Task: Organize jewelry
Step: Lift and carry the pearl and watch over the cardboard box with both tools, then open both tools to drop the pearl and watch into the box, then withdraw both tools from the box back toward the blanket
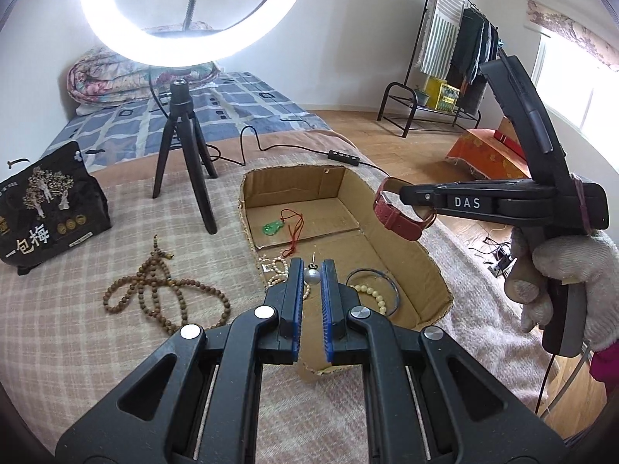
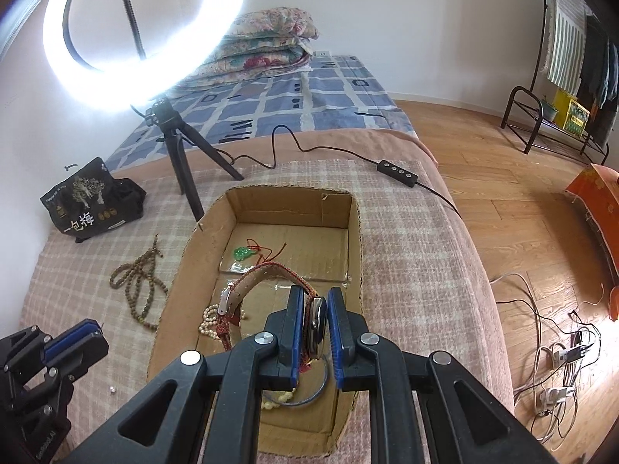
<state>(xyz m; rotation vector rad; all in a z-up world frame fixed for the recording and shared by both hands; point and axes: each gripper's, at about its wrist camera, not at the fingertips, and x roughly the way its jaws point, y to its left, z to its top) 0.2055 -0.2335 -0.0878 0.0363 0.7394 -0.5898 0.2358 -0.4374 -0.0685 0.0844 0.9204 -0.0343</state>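
Observation:
A shallow cardboard box (image 1: 421, 266) (image 2: 182, 270) lies on the blanket. Inside are a green jade pendant on red cord (image 1: 274, 227) (image 2: 243, 253), a pearl strand (image 2: 209, 321), a dark bangle (image 1: 390, 282) and pale beads. My left gripper (image 1: 312, 270) is shut on a silver ball earring (image 1: 312, 275) above the box's near left part. My right gripper (image 2: 314, 317) is shut on a red-strapped watch (image 2: 318, 324) (image 1: 398, 214), held above the box. A brown bead necklace (image 1: 162, 294) (image 2: 135, 282) lies on the blanket left of the box.
A ring light tripod (image 1: 182, 147) (image 2: 182, 150) stands behind the box, its cable and remote (image 2: 398, 172) running right. A black snack bag (image 1: 46, 208) (image 2: 93, 201) sits at left. The bed edge drops to a wooden floor (image 2: 503, 201) at right.

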